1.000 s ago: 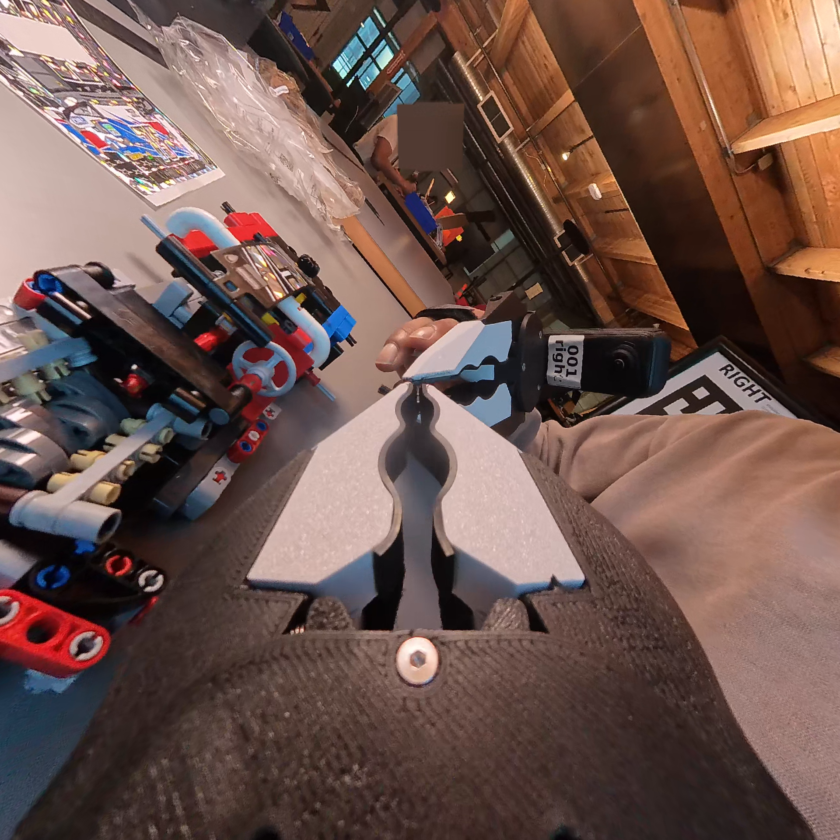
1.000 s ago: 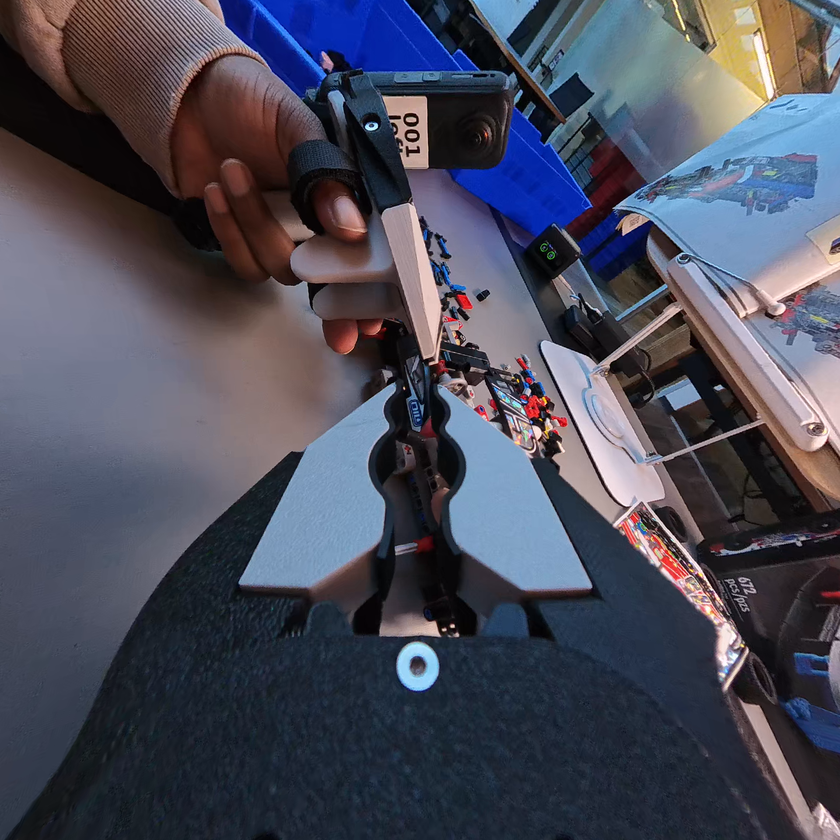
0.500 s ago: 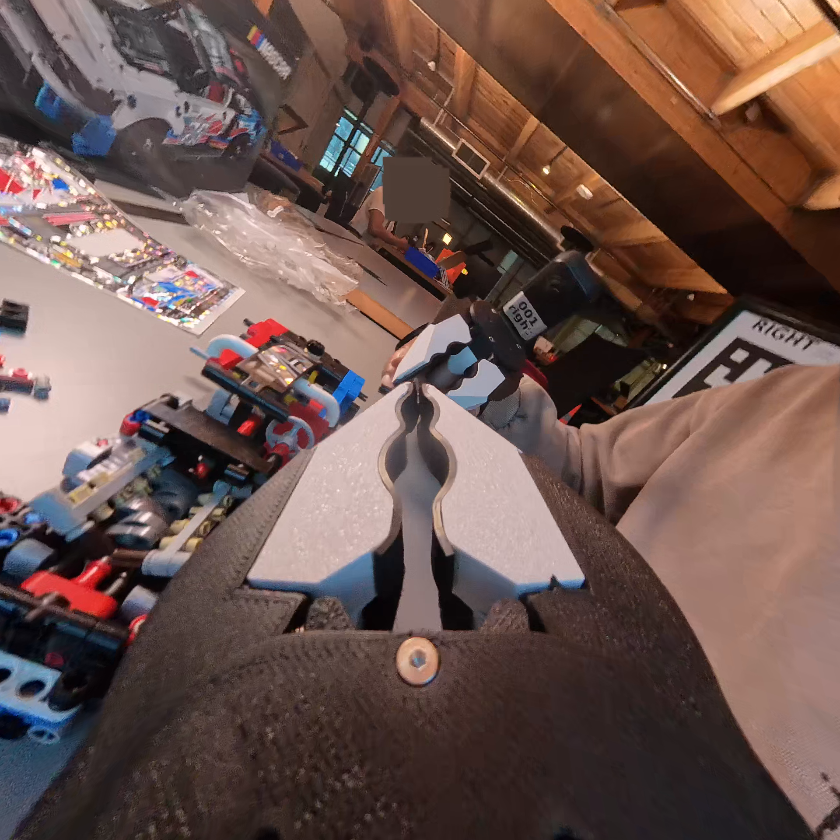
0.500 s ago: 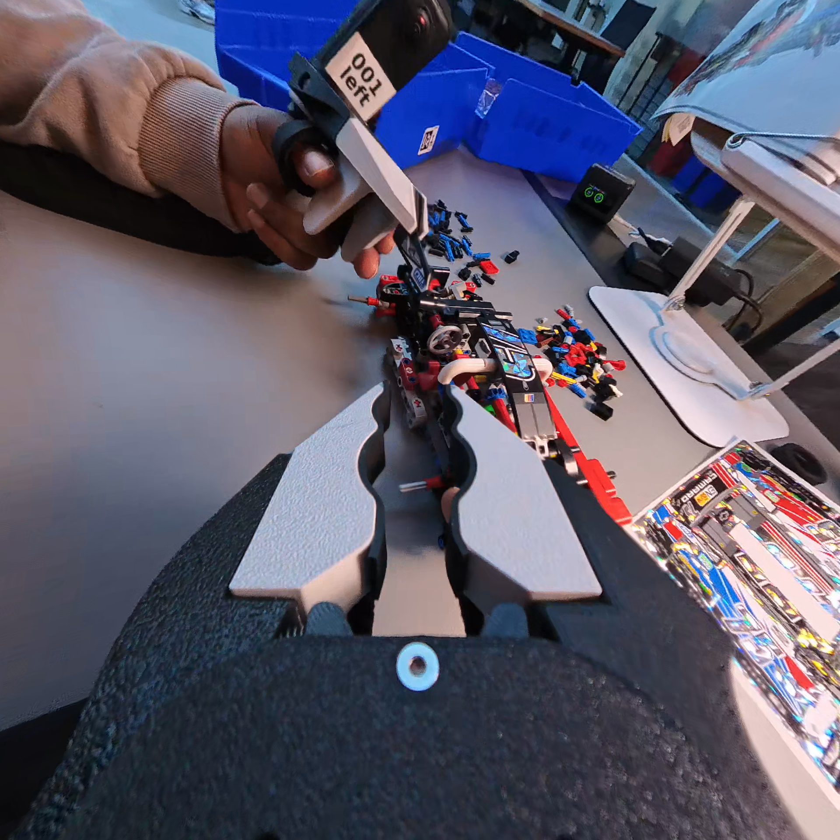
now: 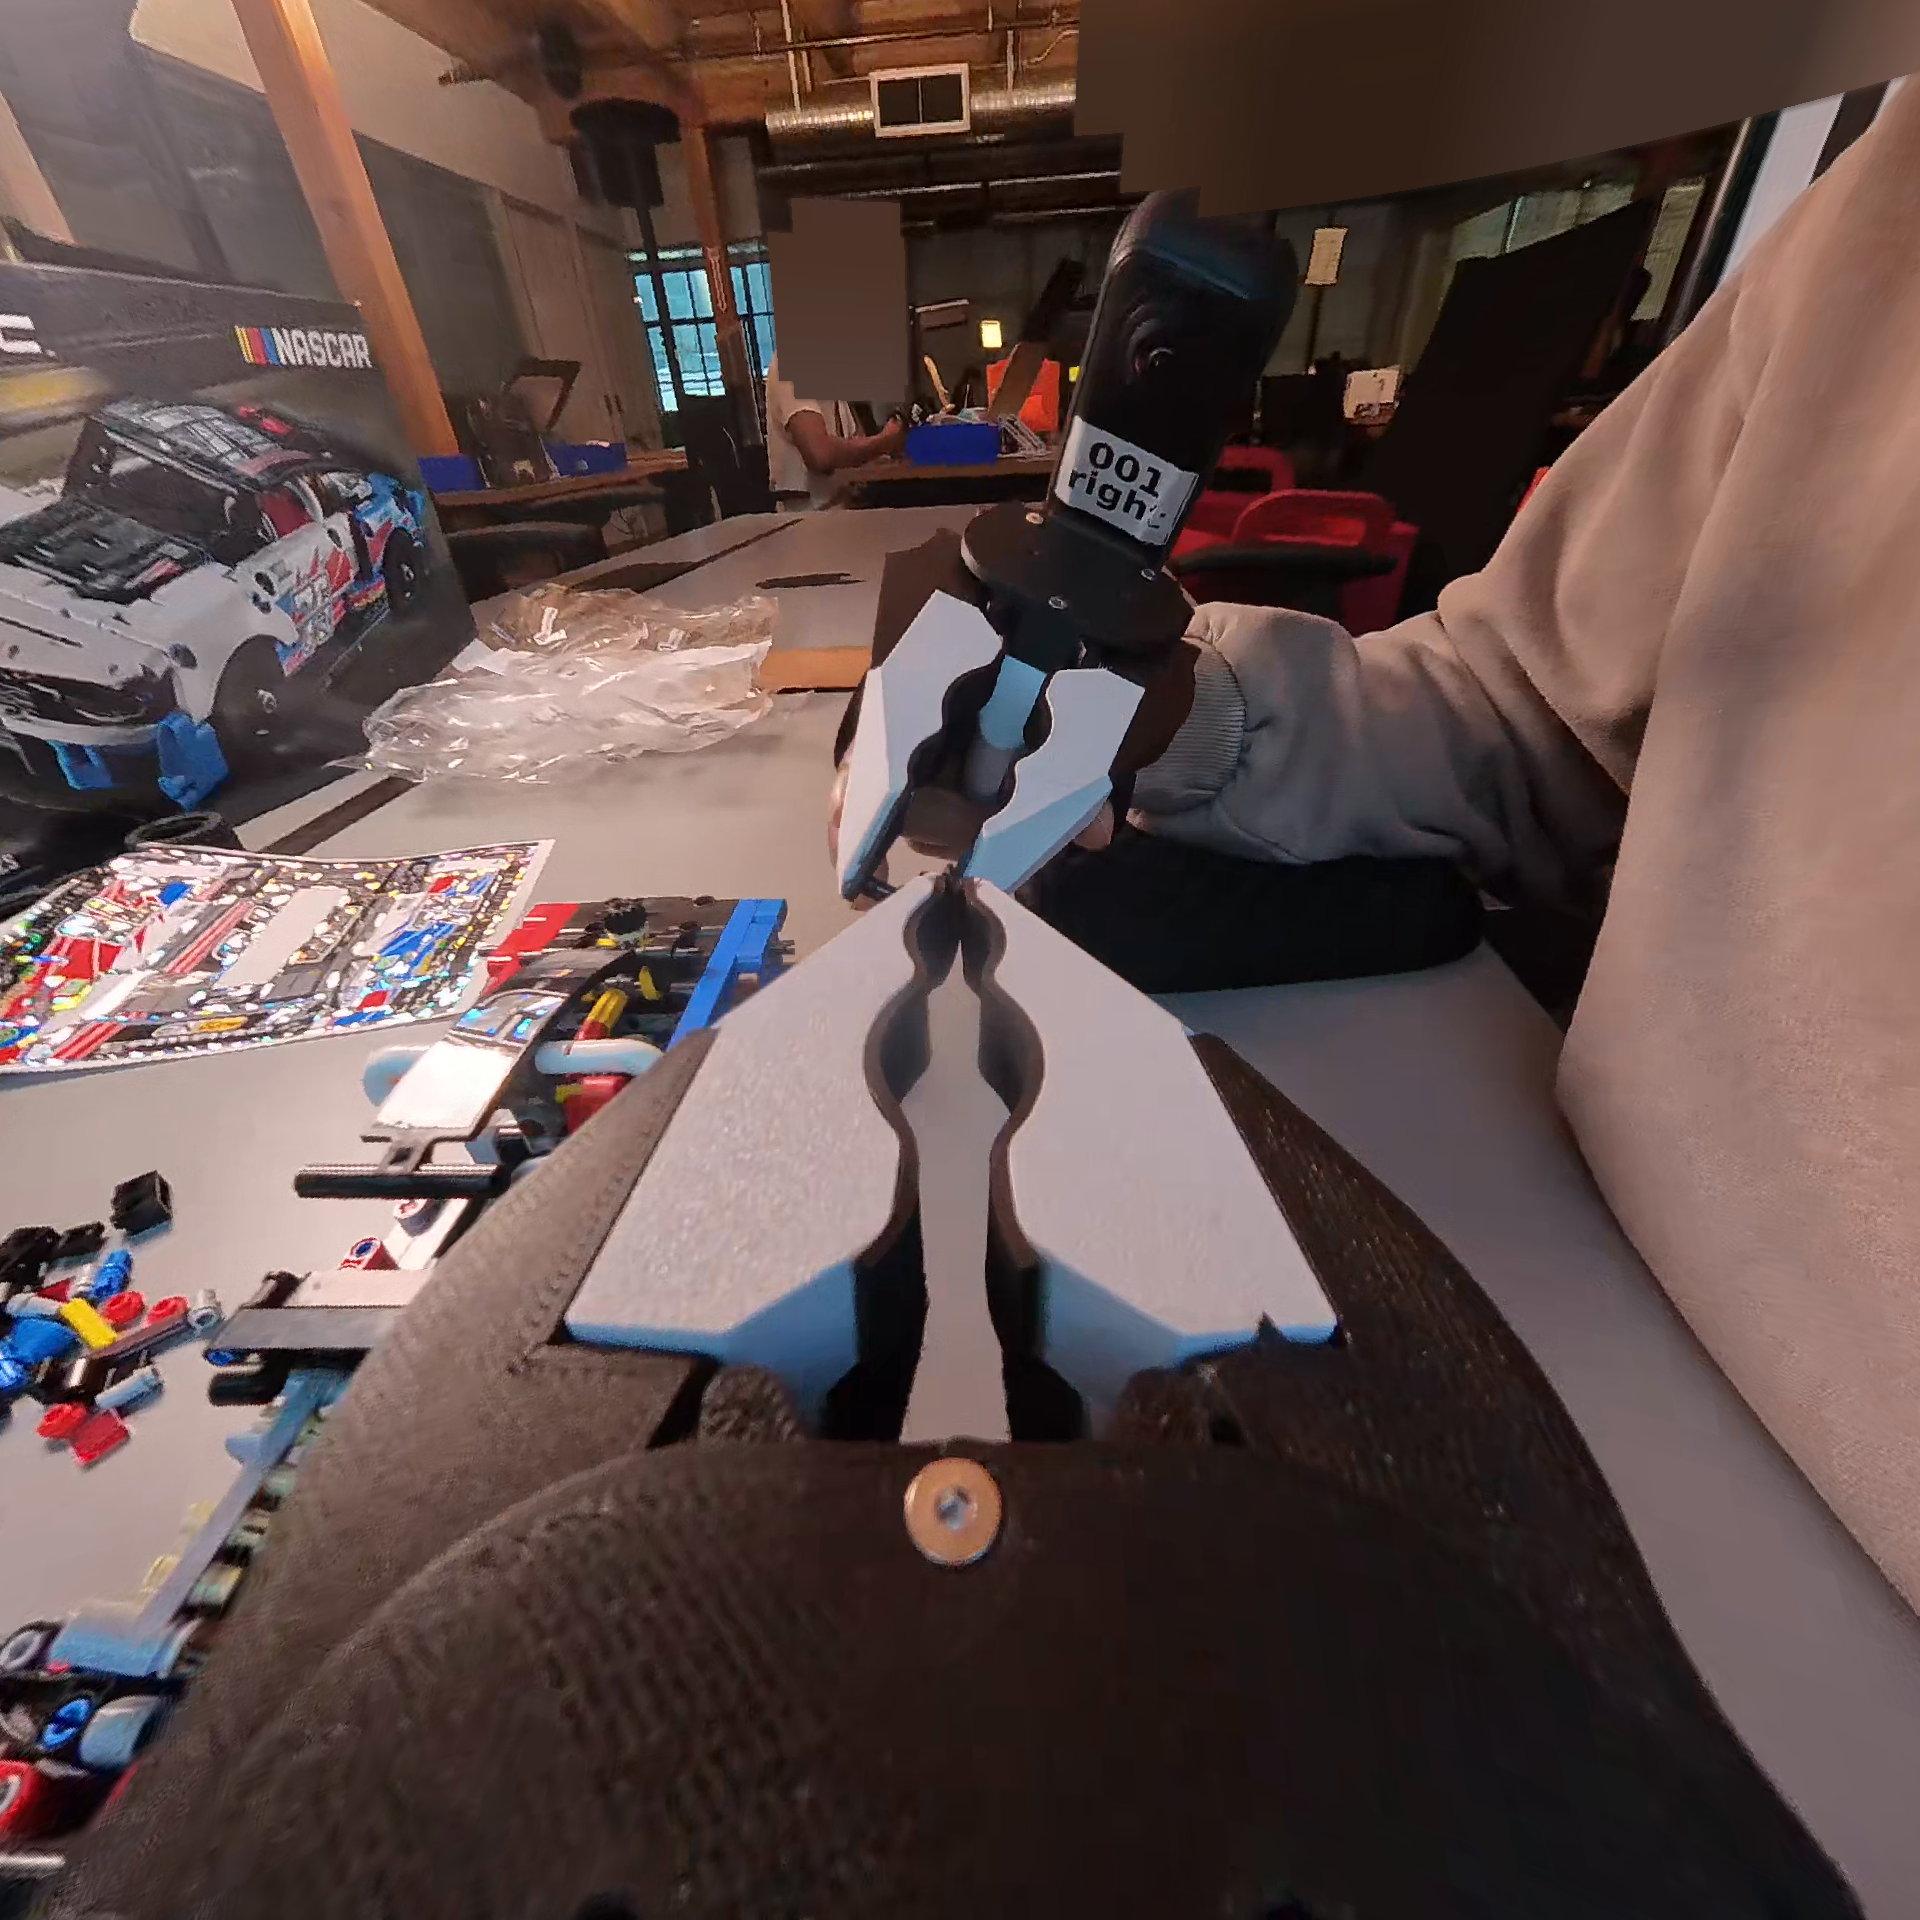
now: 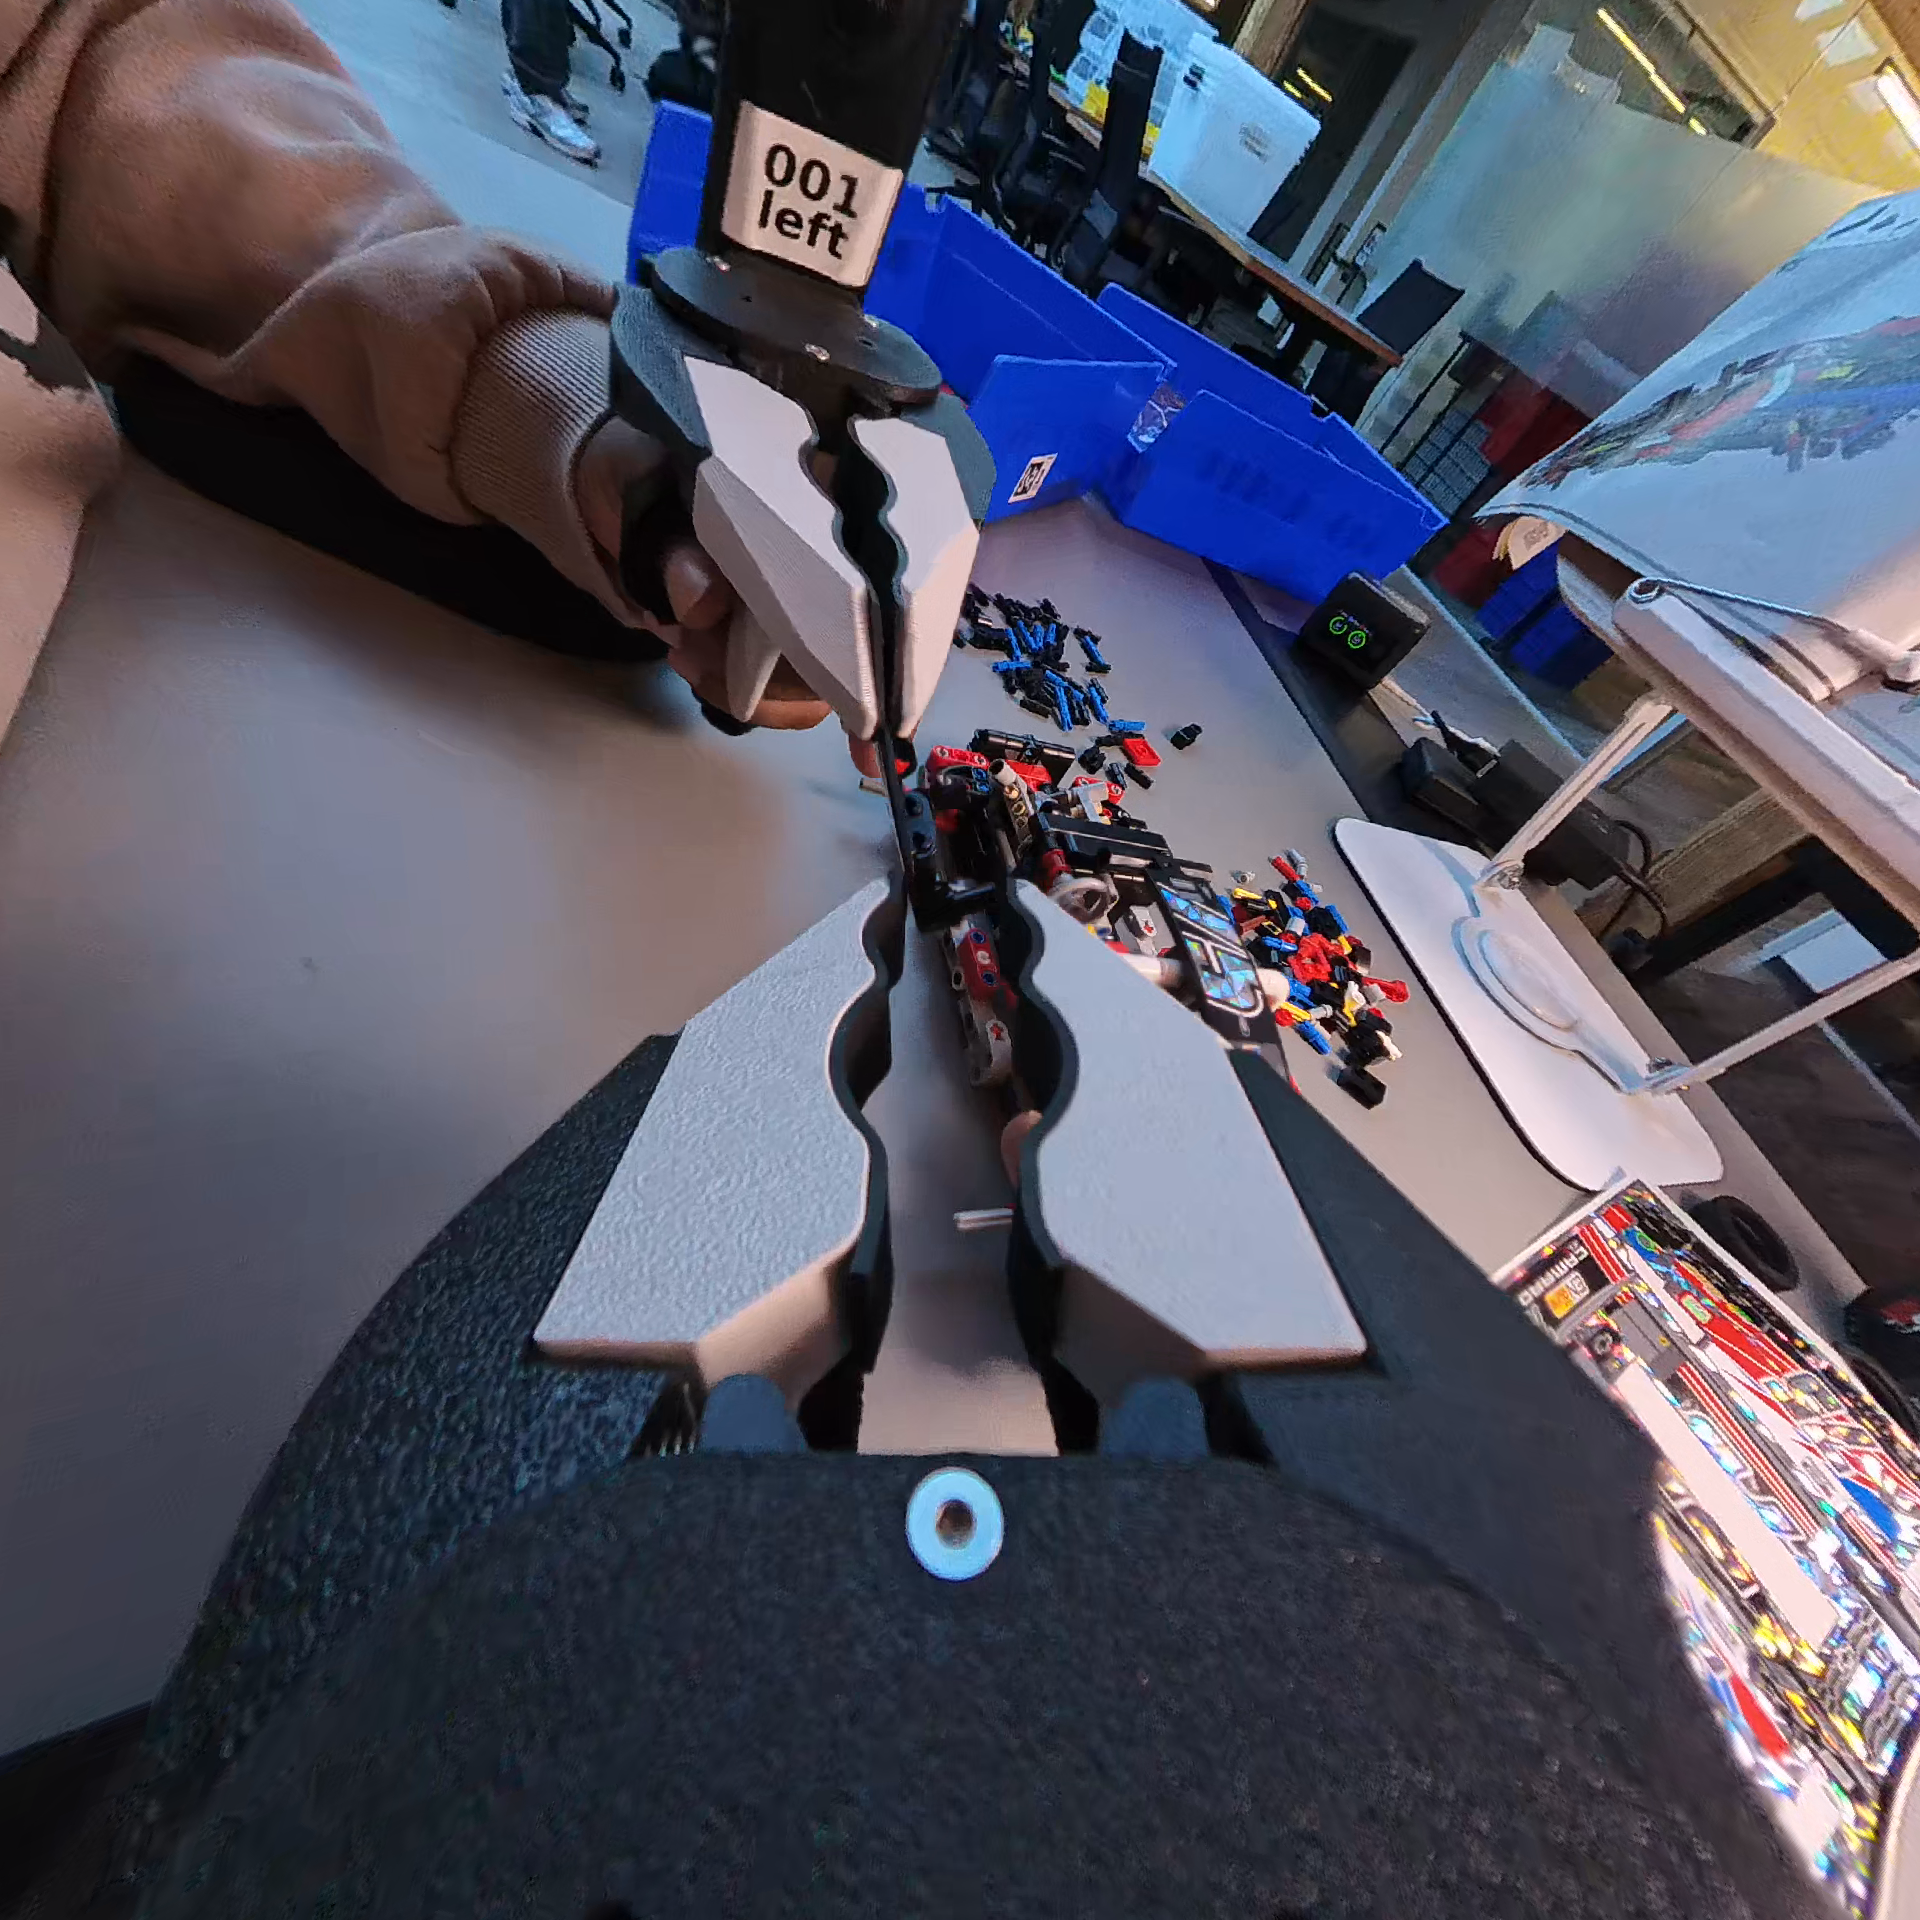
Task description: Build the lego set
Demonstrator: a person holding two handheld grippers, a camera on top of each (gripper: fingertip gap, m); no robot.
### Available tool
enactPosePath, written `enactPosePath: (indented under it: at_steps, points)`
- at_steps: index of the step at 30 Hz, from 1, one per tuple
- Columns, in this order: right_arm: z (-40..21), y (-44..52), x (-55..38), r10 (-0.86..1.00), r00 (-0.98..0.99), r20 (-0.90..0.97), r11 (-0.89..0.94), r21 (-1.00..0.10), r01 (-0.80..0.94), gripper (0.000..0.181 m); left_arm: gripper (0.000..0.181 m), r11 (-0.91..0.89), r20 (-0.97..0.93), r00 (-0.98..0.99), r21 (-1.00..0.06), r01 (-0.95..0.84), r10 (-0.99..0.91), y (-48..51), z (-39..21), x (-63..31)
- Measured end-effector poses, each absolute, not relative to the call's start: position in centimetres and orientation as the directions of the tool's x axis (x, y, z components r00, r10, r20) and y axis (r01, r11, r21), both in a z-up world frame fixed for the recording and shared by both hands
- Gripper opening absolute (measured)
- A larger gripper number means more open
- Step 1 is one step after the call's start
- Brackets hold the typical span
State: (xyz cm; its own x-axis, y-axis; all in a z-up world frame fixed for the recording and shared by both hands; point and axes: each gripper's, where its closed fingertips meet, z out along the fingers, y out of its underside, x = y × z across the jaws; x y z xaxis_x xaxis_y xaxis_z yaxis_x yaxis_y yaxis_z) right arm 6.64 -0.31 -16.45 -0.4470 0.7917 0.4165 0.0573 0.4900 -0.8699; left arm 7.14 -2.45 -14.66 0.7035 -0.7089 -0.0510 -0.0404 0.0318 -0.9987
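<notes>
My left gripper (image 5: 951, 896) is shut on a thin black lego beam (image 6: 912, 831), which hangs from its tips in the right wrist view. That gripper (image 6: 883, 727) also shows there, pointing down. My right gripper (image 6: 958, 899) is open, with the beam's lower end between its fingertips; whether it touches the fingers I cannot tell. It shows in the left wrist view (image 5: 923, 881) tip to tip with the left one. The part-built lego car (image 6: 1101, 862) lies on the grey table (image 6: 312, 883) just beyond, and shows left of my left gripper (image 5: 582, 997).
Loose red, blue and black pieces (image 6: 1309, 966) lie right of the car; a pile of pins (image 6: 1039, 665) lies farther back. A shiny sticker sheet (image 5: 260, 935), the set's box (image 5: 187, 540) and plastic bags (image 5: 582, 686) lie to the left. Blue bins (image 6: 1247, 468) and a white stand base (image 6: 1507, 987) are beyond. Only a small space, under 4 cm, lies between the two pairs of fingers.
Both grippers have swung round to face each other tip to tip. The right gripper opened and closed in on the beam held by the left. The car stayed on the table.
</notes>
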Motion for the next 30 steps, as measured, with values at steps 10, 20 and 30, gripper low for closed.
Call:
enactPosePath:
  at_steps: [10,20,30]
  points:
    - [-20.4,3.7,6.4,0.870,-0.453,0.194,0.374,-0.859,0.350,0.013,0.021,-0.151,-0.112,0.804,-0.958,-0.243,-0.583,1.1,-18.2,4.9]
    - [-21.4,4.5,5.9,0.876,-0.474,0.090,0.367,-0.763,0.532,0.014,0.052,-0.240,-0.392,0.776,-0.797,-0.555,-0.494,3.3,-20.2,2.6]
    - [-21.4,5.1,5.4,0.872,-0.470,0.138,0.422,-0.700,0.576,0.013,0.045,-0.266,-0.496,0.700,-0.684,-0.680,-0.513,4.5,-21.2,2.4]
